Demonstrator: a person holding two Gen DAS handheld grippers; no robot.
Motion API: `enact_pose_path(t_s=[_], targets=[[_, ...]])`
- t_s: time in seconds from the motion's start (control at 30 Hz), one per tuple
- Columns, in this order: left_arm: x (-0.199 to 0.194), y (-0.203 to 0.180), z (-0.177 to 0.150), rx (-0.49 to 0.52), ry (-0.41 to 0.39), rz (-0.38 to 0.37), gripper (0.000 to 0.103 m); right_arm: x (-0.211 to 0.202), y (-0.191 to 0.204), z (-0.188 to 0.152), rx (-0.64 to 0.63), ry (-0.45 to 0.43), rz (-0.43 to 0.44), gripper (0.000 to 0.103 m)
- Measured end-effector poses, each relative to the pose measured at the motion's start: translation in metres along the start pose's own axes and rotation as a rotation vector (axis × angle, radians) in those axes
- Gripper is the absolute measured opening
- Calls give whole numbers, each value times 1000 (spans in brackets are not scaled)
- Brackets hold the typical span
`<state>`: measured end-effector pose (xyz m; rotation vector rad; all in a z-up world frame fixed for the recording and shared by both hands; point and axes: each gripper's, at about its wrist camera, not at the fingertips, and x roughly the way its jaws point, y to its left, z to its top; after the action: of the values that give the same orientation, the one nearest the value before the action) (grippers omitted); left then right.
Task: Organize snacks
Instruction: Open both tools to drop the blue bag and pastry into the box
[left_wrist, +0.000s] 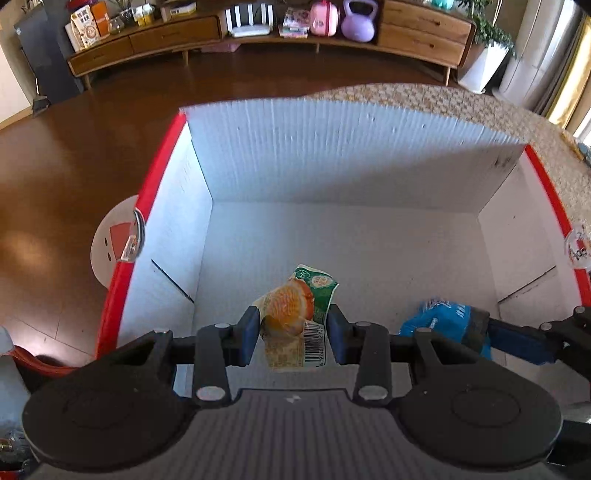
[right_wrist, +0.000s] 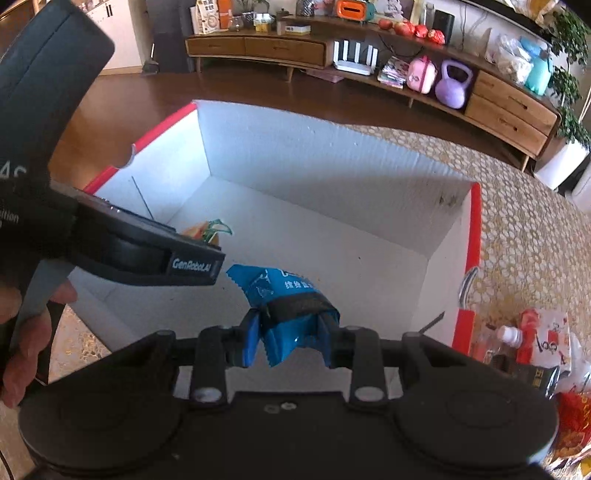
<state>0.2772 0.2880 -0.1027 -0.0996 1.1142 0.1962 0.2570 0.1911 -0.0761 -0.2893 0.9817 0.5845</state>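
A large white box (left_wrist: 332, 162) with red outer sides stands open on the table. My left gripper (left_wrist: 293, 334) is shut on an orange and green snack packet (left_wrist: 295, 306), holding it low inside the box above the white floor. My right gripper (right_wrist: 290, 341) is shut on a blue snack packet (right_wrist: 284, 302) with a dark band, also over the box (right_wrist: 314, 162) interior. In the left wrist view the blue packet (left_wrist: 439, 321) and the right gripper's fingers (left_wrist: 517, 338) show at the right. The right wrist view has the left gripper's body at the left, with the orange packet (right_wrist: 205, 230) peeking past it.
The table has a honeycomb-patterned cloth (right_wrist: 528, 236). More snack bags and a small bottle (right_wrist: 535, 347) lie right of the box. A hand (right_wrist: 26, 332) holds the left tool. A wooden sideboard (left_wrist: 258, 33) with a purple kettlebell (left_wrist: 358, 20) stands across the brown floor.
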Motion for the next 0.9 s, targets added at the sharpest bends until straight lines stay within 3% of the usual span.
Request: enact_pose_path(t_s=[0.23,0.3,0.37,0.47,0.77,0.9], targets=[[4,-1,0,-6,22,23,41,5,-5,0,30,29,-7,39],[-1,-1,0,-13,10,18,58,4,-5,-1,31,30,-9,40],[-8,-1,0,-13,-18,26,67,2,-6,-2,33,25,-13,40],[-18,-1,-1,-8,-40,28,67,-5,-7,-2,32,11,-16,44],[-53,-2,-12,-17,-106,17,67,-38,-7,-8,30,-50,-17,71],[-72,-8,-18,-1,-133,13,67,-60,-9,-11,44,-79,-11,75]])
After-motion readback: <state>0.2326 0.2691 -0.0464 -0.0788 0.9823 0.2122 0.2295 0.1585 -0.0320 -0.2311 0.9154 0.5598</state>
